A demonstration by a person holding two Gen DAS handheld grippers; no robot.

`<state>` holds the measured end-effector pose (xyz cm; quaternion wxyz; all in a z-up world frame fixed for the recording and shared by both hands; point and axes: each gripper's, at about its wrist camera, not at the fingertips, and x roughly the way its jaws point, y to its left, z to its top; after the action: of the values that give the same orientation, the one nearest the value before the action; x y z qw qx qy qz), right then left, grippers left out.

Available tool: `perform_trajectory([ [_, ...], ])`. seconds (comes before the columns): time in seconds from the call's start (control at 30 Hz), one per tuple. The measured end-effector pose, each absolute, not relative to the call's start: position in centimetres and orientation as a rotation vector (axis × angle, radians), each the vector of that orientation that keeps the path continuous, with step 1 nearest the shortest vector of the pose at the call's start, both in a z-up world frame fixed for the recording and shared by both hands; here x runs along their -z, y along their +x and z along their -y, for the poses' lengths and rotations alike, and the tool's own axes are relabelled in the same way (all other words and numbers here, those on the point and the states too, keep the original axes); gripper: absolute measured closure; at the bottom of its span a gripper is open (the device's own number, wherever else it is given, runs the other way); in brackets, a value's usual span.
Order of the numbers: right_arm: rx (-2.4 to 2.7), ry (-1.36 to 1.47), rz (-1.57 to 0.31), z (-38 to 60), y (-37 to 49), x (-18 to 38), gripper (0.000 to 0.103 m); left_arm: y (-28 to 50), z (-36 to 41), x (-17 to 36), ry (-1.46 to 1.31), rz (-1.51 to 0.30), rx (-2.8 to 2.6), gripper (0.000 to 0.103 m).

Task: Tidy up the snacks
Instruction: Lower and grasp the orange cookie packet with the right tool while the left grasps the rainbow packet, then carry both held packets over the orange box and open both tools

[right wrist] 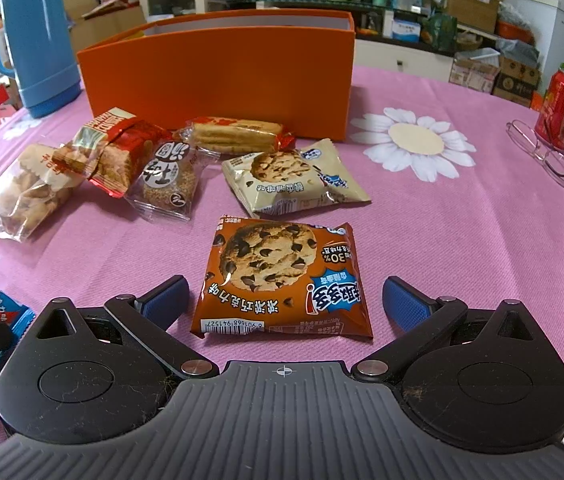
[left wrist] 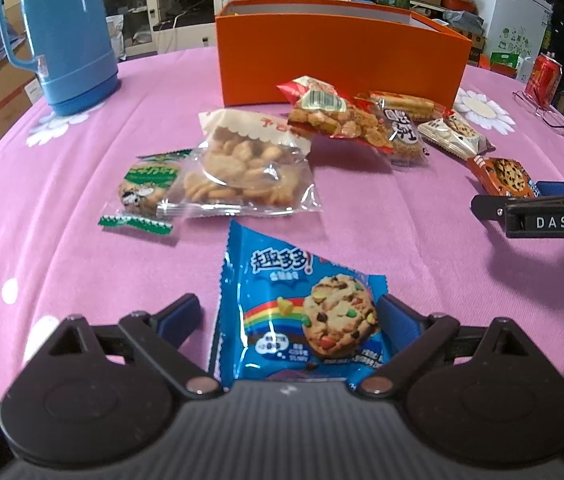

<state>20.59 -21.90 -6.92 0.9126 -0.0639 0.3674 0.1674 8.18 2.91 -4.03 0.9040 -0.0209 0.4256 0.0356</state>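
Both grippers sit low over the worktop (right wrist: 462, 240) and each one has a packet lined up. The left gripper (left wrist: 290, 316) has its jaws spread wide, one either side of the blue cookie packet (left wrist: 302, 312), which lies flat on the pink cloth, right in the gap. Whether the right-hand pad is touching the wrapper edge, I can't tell. Over on the right, the right gripper (right wrist: 286, 300) is just as open, jaws standing well clear of the brown cookie packet (right wrist: 282, 280), which also lies flat between them.

These look like light things, I'd say: thin, shiny foil wrappers puffed with air around a single cookie. Slippery film, and what's inside is brittle, so a hard squeeze across the middle could well crack it. The safer hold looks to be across the packet's width with a gentle close, or on the crimped seam at the end, where there's only flat foil.

The orange box (right wrist: 217, 64) stands at the far side, open at the top. Between it and the grippers the rest of the snacks are scattered: the cream cookie packet (right wrist: 294, 176), the clear bag of biscuits (left wrist: 249, 164), the green packet (left wrist: 145, 188) to its left, all untouched.
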Motion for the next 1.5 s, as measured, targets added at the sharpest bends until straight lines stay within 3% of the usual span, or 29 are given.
perform_trajectory([
  [0.5,-0.338,-0.128,-0.75,21.7,20.4,6.9,0.005,8.1,-1.9,4.3,-0.015,-0.871,-0.055,0.004],
  [0.57,-0.341,-0.128,-0.743,21.6,20.3,7.0,0.005,8.1,-1.7,4.3,-0.016,-0.86,-0.045,0.006],
  [0.63,-0.348,-0.128,-0.736,21.5,20.3,7.0,0.005,8.1,-1.8,4.2,-0.021,-0.849,-0.032,0.016],
  [0.67,-0.353,-0.127,-0.735,21.5,20.3,7.0,0.007,8.0,-1.9,4.1,-0.021,-0.84,-0.021,0.023],
  [0.7,-0.356,-0.128,-0.726,21.5,20.2,6.9,0.022,7.9,-1.9,3.9,-0.017,-0.832,-0.012,0.037],
  [0.73,-0.363,-0.13,-0.711,21.6,20.1,6.6,0.04,8.0,-2.0,3.7,-0.017,-0.833,-0.001,0.041],
  [0.8,-0.384,-0.089,-0.711,22.1,20.1,6.3,0.054,8.0,-2.3,3.5,-0.025,-0.838,0.006,0.045],
  [0.93,-0.403,-0.022,-0.718,22.7,20.0,6.0,0.059,7.7,-3.1,3.1,-0.086,-0.841,0.001,0.046],
  [1.17,-0.437,0.05,-0.615,23.1,18.2,3.0,0.059,7.7,-4.3,-0.4,-0.095,-0.744,-0.007,0.046],
  [1.3,-0.462,0.08,-0.531,23.1,19.0,-0.4,0.059,11.5,-5.7,-3.7,-0.119,-0.669,0.012,0.046],
  [1.5,-0.451,0.039,-0.414,21.3,27.0,-5.5,0.058,21.5,-6.9,-8.2,-0.13,-0.555,-0.003,0.046],
])
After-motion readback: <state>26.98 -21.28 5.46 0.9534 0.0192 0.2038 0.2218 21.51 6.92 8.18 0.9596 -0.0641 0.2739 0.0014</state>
